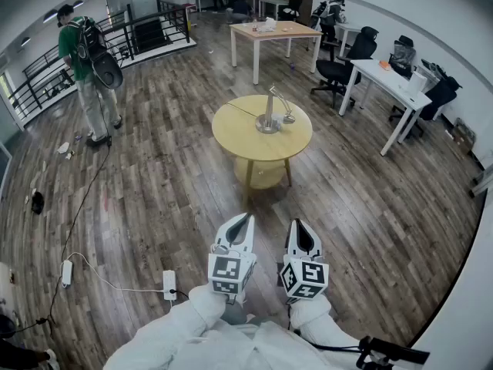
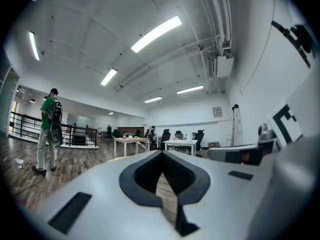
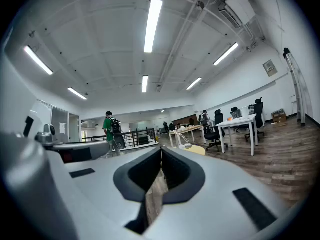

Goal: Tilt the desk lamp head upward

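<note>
Both grippers' fingers clenched, empty: left gripper (image 1: 243,220), right gripper (image 1: 298,228). Desk lamp (image 1: 269,114) on round bench (image 1: 231,137), straight ahead, well apart, approx. centred btwn them; lamp head (image 1: 289,119) hangs right, so right gripper judged nearer.

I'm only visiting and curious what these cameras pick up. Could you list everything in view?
Round table: one, pale yellow wood, middle of the floor.
Desk lamp: one, silver, on the round table.
Rectangular table: one, light wood, farther back.
White desks: at least two, right side.
Office chairs: several, black, by the desks.
Person with backpack: one, green top, far left.
Railing: one, black, upper left.
Plug boxes: two, white, floor at lower left.
Left gripper and right gripper: two, white with black pads, bottom centre, both shut and empty.
Sleeves: two, white, bottom edge.
</note>
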Available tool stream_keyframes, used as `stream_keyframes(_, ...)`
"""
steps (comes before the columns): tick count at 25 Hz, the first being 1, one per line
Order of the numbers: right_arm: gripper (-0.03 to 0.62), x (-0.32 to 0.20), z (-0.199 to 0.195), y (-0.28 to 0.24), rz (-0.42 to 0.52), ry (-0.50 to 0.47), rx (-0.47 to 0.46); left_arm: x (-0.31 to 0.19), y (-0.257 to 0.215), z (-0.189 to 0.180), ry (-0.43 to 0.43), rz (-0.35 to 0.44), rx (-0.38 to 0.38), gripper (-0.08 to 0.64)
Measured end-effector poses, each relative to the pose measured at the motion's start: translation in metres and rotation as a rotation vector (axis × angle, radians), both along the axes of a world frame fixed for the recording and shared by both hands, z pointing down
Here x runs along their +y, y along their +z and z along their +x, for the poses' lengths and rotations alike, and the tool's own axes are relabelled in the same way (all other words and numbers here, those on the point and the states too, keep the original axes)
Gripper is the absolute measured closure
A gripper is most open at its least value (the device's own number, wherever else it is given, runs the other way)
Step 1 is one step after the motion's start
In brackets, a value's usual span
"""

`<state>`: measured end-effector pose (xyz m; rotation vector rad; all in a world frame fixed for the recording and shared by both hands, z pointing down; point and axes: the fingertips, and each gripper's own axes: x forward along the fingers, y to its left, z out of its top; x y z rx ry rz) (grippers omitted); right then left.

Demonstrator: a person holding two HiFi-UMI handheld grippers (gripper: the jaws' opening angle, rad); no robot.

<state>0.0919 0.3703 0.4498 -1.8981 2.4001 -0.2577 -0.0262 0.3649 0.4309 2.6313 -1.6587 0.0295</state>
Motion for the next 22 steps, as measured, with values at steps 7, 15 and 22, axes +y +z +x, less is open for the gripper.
stream_keyframes(7,0.578,-0.031,-0.003,0.007,-0.01,-0.001,-0.001,-0.035,0.005,-0.01,-0.019,0.018,0.0,0.56)
stream_keyframes(15,0.578,-0.088,-0.013,0.006,-0.004,-0.002,0.005,-0.09,0.006,-0.014,-0.007,0.004,0.004,0.56)
stream_keyframes(22,0.578,-0.156,-0.021,-0.004,0.016,0.021,0.001,-0.159,0.002,-0.025,0.01,0.015,-0.011,0.561)
